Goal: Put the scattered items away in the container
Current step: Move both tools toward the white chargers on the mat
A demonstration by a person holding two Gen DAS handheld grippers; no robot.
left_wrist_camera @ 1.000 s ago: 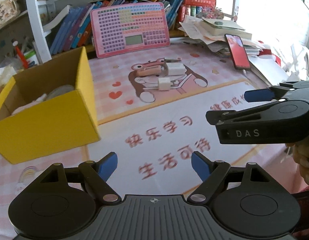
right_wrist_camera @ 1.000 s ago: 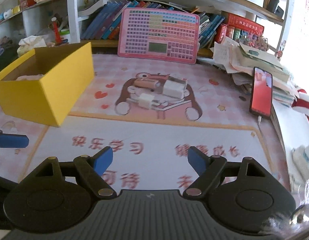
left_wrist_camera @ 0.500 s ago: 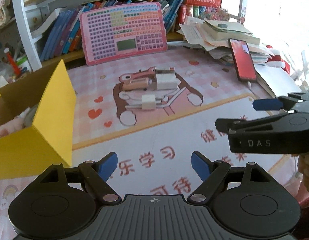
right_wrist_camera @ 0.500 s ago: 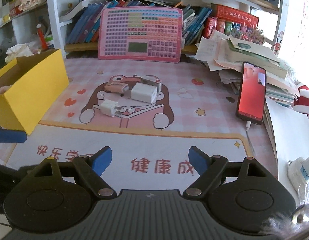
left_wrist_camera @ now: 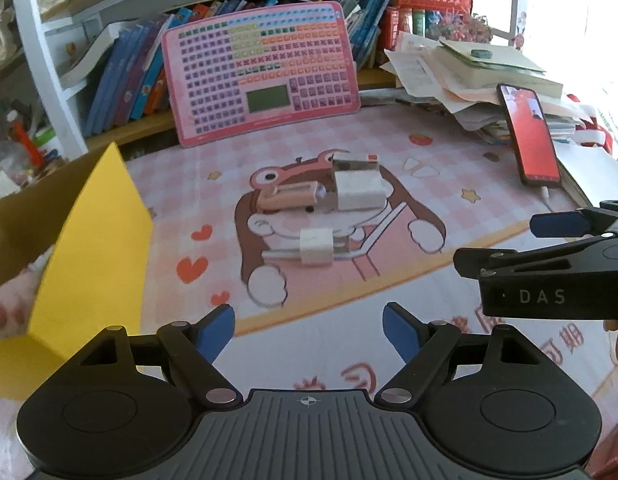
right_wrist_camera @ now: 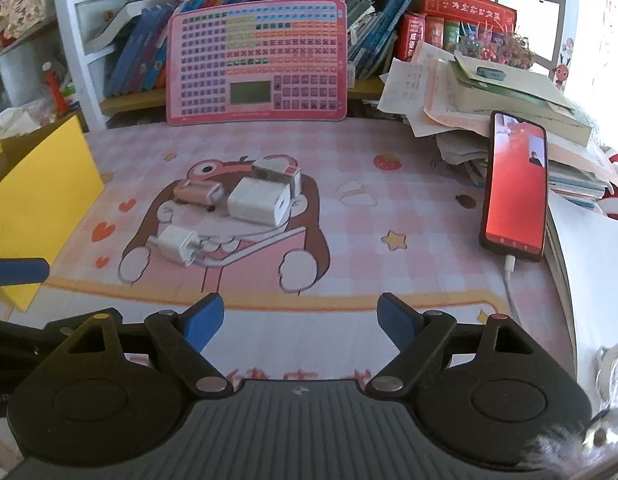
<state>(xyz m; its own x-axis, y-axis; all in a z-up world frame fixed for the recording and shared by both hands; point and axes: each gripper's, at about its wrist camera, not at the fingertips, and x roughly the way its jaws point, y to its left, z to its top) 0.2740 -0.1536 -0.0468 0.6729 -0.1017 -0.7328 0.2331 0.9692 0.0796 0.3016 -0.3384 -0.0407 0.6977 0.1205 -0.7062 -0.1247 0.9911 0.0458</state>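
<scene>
On the pink cartoon mat lies a cluster of small items: a large white charger (left_wrist_camera: 359, 194) (right_wrist_camera: 257, 201), a small white plug (left_wrist_camera: 316, 246) (right_wrist_camera: 176, 245), a pink gadget (left_wrist_camera: 291, 196) (right_wrist_camera: 197, 192) and a small box (left_wrist_camera: 355, 163) (right_wrist_camera: 276, 169) behind them. The yellow cardboard box (left_wrist_camera: 93, 248) (right_wrist_camera: 33, 196) stands open at the left with soft things inside. My left gripper (left_wrist_camera: 308, 334) is open and empty, short of the cluster. My right gripper (right_wrist_camera: 300, 326) is also open and empty, nearer the mat's front border; it shows side-on in the left wrist view (left_wrist_camera: 549, 264).
A pink keyboard-like board (left_wrist_camera: 265, 76) (right_wrist_camera: 257, 60) leans against the bookshelf at the back. A stack of papers and books (right_wrist_camera: 505, 108) sits at the right, with a red-screened phone (left_wrist_camera: 533, 136) (right_wrist_camera: 515, 188) propped on it and a cable below.
Both grippers have moved forward toward the cluster of items, which looks larger and nearer now. The yellow box has slid toward the left edge of both views. The jaws stayed open.
</scene>
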